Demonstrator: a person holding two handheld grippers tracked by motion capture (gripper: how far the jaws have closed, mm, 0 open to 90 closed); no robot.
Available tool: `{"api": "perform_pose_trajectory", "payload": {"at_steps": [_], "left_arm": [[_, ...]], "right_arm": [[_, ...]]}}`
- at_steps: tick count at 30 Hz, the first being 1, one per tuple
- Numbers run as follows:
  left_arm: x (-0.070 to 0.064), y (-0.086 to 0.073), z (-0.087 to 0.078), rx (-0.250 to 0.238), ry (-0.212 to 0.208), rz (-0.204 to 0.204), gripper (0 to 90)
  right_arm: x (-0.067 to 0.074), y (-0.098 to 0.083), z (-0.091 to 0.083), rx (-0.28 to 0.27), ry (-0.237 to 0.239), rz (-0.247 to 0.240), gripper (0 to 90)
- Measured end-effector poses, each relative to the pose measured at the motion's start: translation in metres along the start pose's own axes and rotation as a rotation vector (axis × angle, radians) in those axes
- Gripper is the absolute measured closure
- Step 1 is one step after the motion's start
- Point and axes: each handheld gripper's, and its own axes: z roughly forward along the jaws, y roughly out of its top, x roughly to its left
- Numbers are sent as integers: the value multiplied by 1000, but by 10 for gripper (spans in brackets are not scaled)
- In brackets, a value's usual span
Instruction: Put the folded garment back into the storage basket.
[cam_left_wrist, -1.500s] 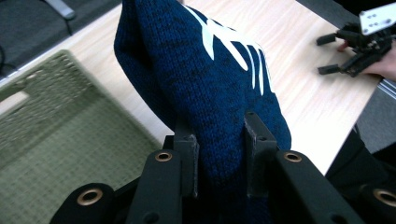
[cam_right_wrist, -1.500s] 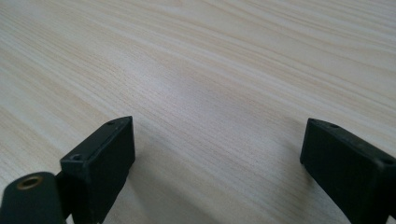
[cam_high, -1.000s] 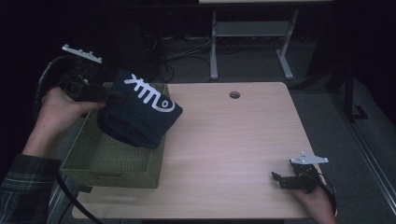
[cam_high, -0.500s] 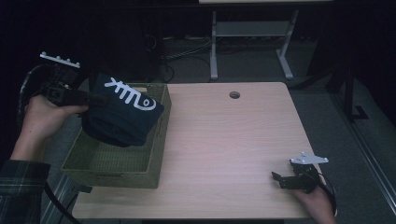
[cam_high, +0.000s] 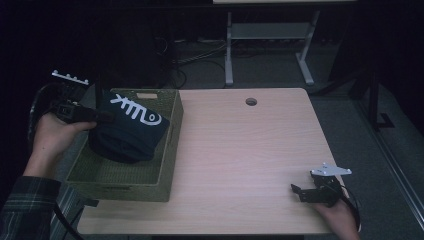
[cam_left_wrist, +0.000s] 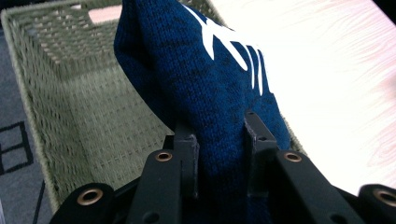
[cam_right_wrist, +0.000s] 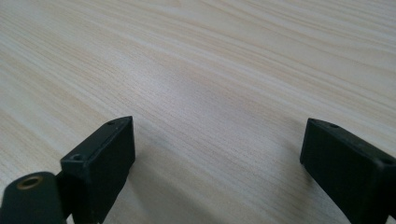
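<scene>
My left gripper (cam_left_wrist: 219, 140), clamped on the navy knit garment (cam_high: 131, 131), had lowered it into the woven basket (cam_high: 150, 186); its white marking was unreadable. My right gripper (cam_right_wrist: 217, 158) stood open.

Knitted garment (cam_high: 131, 131) navy blue with white line motif; woven basket (cam_high: 150, 186) olive green; table (cam_high: 250, 150) pale wood grain; sleeve (cam_high: 25, 210) dark plaid.

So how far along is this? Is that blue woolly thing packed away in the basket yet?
Nearly. The left gripper is clamped on the dark blue knitted garment, which hangs partly inside the green woven basket, part of it over the right wall. Left to do: lower it fully in and let go. The right gripper rests open on the wooden table, holding nothing.
</scene>
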Motion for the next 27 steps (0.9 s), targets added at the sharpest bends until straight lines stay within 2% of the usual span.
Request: {"api": "perform_pose_trajectory", "payload": {"at_steps": [12, 18, 25, 27], "left_arm": [[9, -12, 24, 24, -9, -47, 716], [15, -19, 45, 54, -32, -67, 716], [25, -29, 68, 90, -21, -74, 713], [29, -33, 77, 112, 2, -67, 710]], "right_arm": [[0, 0, 0, 0, 0, -2, 98], [0, 0, 0, 1, -2, -2, 98], [0, 0, 0, 1, -2, -2, 98], [0, 0, 0, 1, -2, -2, 98]]}}
